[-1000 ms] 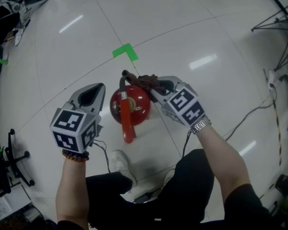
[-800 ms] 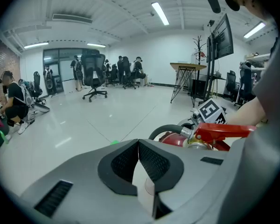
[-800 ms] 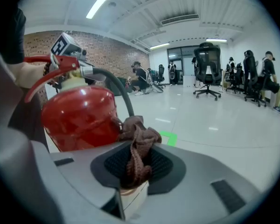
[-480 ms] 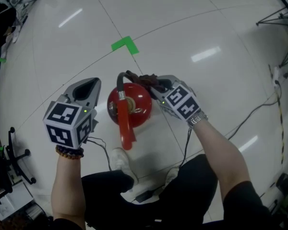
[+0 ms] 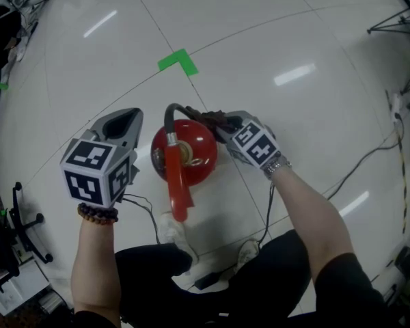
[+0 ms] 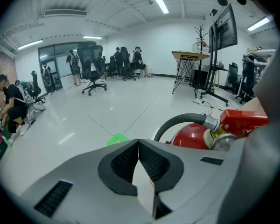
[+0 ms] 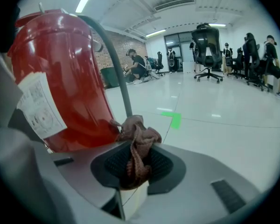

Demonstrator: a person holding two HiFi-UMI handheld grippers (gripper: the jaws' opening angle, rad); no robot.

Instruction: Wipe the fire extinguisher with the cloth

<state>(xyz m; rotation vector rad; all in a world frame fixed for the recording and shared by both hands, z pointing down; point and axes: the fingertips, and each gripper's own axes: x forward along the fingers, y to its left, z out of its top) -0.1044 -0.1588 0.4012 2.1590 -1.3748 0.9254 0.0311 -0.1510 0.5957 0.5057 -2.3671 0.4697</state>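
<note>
**A:** So what's your right gripper (image 7: 134,158) up to?

**B:** It's pinching the brown cloth (image 7: 136,136). The cloth bunches out of the jaws right against the red side of the fire extinguisher (image 5: 201,152), next to its black hose (image 6: 182,117).

**A:** And your left gripper (image 6: 138,149)?

**B:** Jaws pressed together, nothing in them, sitting just beside the extinguisher's other side. The extinguisher stands upright on the white floor (image 5: 294,39), near the green tape mark (image 5: 177,63).

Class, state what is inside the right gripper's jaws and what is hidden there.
A brown cloth is pinched between the pads of the right gripper, bunching out beside the red fire extinguisher. The cloth covers the inner pad faces, and whether it touches the extinguisher cannot be told.
</note>
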